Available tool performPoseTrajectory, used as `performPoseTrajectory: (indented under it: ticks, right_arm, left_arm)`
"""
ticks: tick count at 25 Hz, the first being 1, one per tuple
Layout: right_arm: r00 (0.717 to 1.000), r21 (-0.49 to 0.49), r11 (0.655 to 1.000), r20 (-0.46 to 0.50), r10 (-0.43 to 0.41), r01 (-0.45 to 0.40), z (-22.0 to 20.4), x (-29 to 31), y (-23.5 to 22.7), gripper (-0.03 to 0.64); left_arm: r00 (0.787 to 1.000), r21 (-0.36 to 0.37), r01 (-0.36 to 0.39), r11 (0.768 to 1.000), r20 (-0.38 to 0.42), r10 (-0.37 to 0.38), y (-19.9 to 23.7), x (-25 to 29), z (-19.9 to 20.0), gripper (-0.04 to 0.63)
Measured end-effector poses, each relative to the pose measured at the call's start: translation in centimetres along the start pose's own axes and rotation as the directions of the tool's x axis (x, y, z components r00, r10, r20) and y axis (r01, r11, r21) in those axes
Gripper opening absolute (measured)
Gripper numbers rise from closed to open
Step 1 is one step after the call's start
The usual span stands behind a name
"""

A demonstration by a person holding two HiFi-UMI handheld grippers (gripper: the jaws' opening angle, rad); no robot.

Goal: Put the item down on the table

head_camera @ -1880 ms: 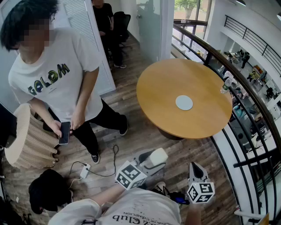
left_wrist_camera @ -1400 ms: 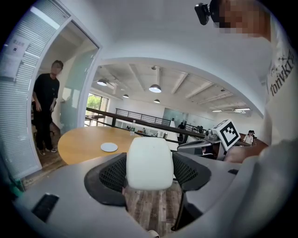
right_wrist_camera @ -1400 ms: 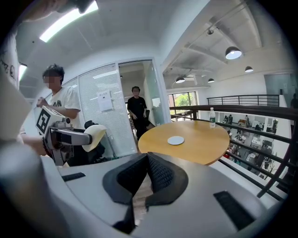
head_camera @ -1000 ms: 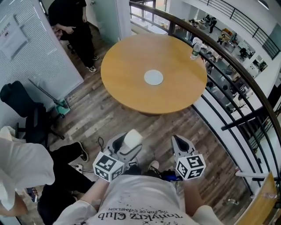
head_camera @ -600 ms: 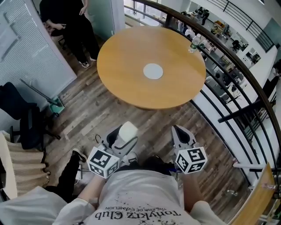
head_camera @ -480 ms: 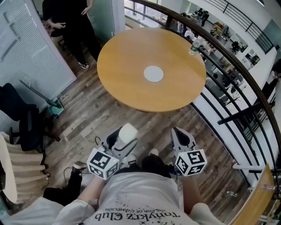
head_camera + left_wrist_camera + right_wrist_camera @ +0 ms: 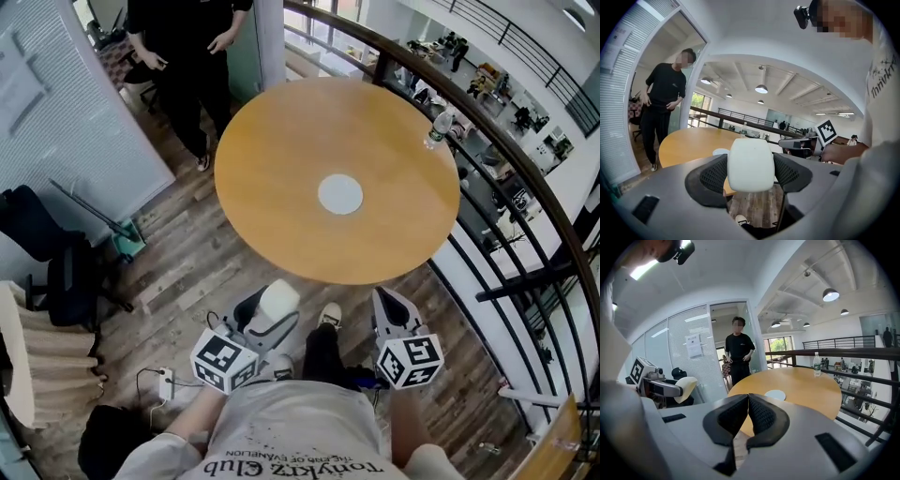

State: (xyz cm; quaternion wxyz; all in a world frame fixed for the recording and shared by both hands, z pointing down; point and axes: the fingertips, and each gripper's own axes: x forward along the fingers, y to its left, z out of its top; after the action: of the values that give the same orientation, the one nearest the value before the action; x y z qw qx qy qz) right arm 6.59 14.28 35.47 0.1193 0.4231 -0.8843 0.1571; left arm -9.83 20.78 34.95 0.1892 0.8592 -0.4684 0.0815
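Left gripper (image 7: 264, 321) with white item (image 7: 278, 301), just short of table (image 7: 281, 141) edge.

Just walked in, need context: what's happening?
A person holds a gripper in each hand, standing short of the round wooden table. The left gripper is shut on a white rounded item; the right gripper is shut, empty. The item is not yet set down. The table holds a white disc and a bottle.

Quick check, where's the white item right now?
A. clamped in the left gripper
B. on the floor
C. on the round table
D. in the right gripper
A: the left gripper's jaws press both sides of the white rounded item, held short of the round table; the right gripper is shut on nothing.
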Motion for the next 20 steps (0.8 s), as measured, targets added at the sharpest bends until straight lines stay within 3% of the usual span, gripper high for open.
performPoseTrajectory:
  ticks: [12, 20]
  right_arm:
    - [0.997, -0.032, 0.997, -0.026, 0.072, -0.073, 6.1, 8.4, -11.7, 0.025]
    - [0.994, -0.028, 0.994, -0.041, 0.102, -0.103, 7.5, 10.5, -12.3, 0.025]
  left_arm:
    - [0.997, -0.025, -0.079, 0.997, 0.019, 0.079, 4.3, 13.3, 7.0, 0.316]
    - [0.993, -0.022, -0.115, 0.993, -0.011, 0.115, 5.5, 14.4, 8.4, 0.316]
